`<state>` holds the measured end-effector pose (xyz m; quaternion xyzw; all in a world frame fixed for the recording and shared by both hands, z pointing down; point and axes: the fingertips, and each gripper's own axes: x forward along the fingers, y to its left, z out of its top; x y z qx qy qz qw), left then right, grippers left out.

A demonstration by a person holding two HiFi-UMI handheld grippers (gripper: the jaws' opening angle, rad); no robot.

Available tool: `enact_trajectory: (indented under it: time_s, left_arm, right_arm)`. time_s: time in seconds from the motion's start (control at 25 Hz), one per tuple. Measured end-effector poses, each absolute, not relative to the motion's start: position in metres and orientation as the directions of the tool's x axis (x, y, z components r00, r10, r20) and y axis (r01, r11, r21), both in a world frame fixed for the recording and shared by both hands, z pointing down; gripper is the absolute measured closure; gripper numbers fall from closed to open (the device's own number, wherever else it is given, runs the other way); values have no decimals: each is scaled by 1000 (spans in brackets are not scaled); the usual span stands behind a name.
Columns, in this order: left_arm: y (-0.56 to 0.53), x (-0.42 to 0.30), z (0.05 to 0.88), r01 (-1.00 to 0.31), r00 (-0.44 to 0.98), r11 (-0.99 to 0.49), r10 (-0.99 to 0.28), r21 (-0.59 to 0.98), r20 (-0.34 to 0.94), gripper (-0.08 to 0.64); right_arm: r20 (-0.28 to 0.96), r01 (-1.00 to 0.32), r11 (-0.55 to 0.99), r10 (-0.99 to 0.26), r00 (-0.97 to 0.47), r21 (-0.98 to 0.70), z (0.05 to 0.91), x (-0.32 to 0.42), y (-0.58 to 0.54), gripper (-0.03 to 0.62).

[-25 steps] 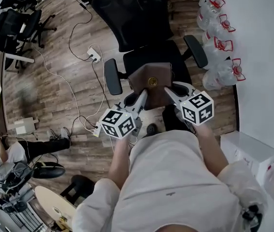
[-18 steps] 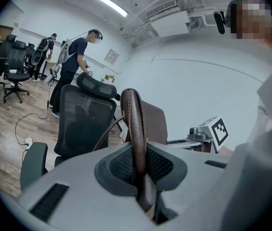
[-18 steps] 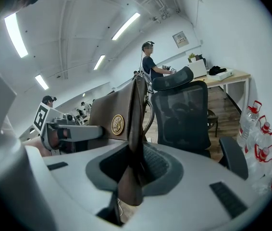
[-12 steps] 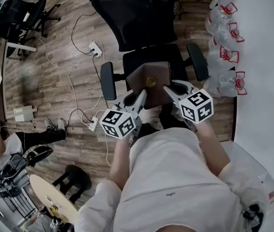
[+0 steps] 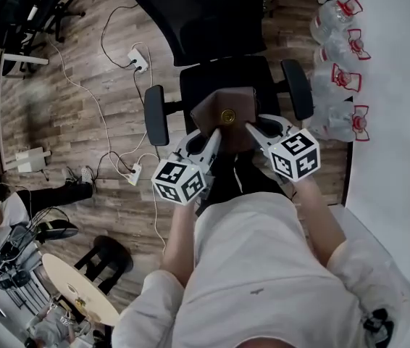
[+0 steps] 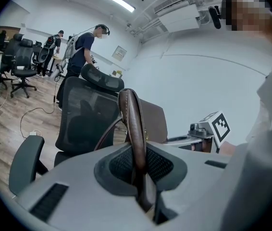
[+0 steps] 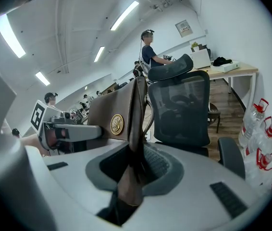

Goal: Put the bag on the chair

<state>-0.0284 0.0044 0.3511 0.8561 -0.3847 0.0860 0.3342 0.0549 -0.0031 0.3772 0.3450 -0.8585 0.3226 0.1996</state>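
A brown leather bag (image 5: 224, 117) with a round gold badge hangs over the seat of the black mesh office chair (image 5: 223, 78). My left gripper (image 5: 214, 138) is shut on the bag's left edge, and its view shows the brown leather edge (image 6: 135, 138) pinched between the jaws. My right gripper (image 5: 252, 132) is shut on the bag's right edge, the leather (image 7: 136, 129) clamped between its jaws with the gold badge (image 7: 117, 124) beside it. The chair's backrest (image 7: 181, 109) rises just behind the bag.
Two armrests (image 5: 154, 114) (image 5: 296, 87) flank the seat. Several water bottles (image 5: 339, 42) stand on the floor at the right by a white table (image 5: 400, 107). A power strip and cables (image 5: 138, 60) lie on the wood floor at the left. Other office chairs (image 6: 20, 61) and people stand farther off.
Both grippers have carried the bag forward and down, from in front of the chair to over its seat. Their grip on the bag is unchanged.
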Motion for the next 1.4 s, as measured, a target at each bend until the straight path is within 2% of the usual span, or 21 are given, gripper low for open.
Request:
enact_trajectory:
  time_s: [0.8, 1.4]
  left_arm:
    - [-99, -48, 404, -660, 748, -517, -520, 545, 412, 526]
    - [-163, -50, 469, -602, 798, -572, -410, 557, 441, 526]
  right_arm:
    - [661, -785, 514, -460, -592, -345, 420, 35, -100, 509]
    - [731, -827, 423, -417, -540, -369, 486, 33, -158, 502]
